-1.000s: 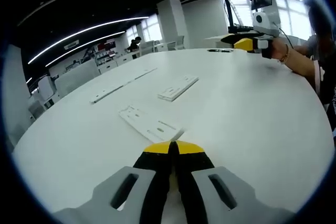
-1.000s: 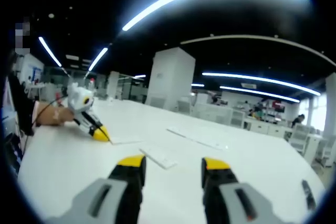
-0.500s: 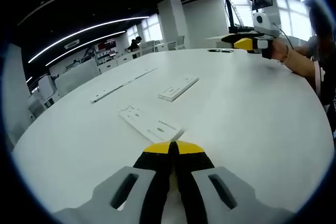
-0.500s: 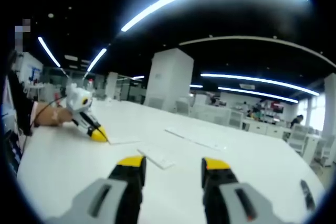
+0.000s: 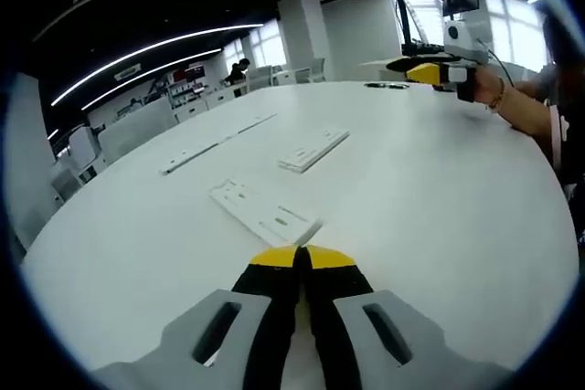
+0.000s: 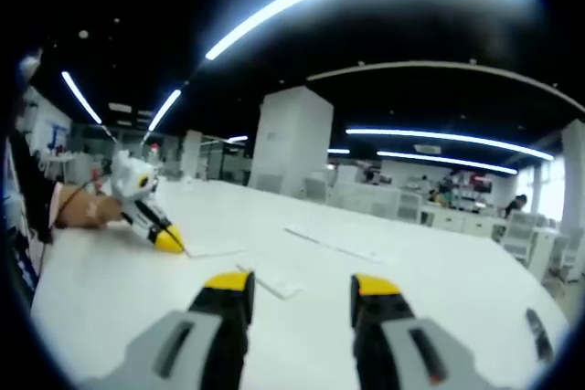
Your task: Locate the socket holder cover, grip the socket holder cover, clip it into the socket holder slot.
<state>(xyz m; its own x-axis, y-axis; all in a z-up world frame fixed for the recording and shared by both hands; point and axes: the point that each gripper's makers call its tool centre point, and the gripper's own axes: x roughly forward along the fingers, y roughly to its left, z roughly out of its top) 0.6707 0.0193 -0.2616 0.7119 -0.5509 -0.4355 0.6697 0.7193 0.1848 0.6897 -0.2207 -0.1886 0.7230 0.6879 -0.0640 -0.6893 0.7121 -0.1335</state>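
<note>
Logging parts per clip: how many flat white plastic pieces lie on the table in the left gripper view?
3. The nearest plate lies just beyond the shut left gripper; a shorter plate sits farther on, mid-table; a long thin strip lies to its left. Others may be hidden.

Left gripper (image 5: 302, 258) has jaws pressed together; right gripper (image 6: 303, 287) jaws spread apart.

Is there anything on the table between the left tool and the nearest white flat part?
No. In the left gripper view, the shut left tool sits just short of the nearest white part; the stretch of table between is bare.
</note>
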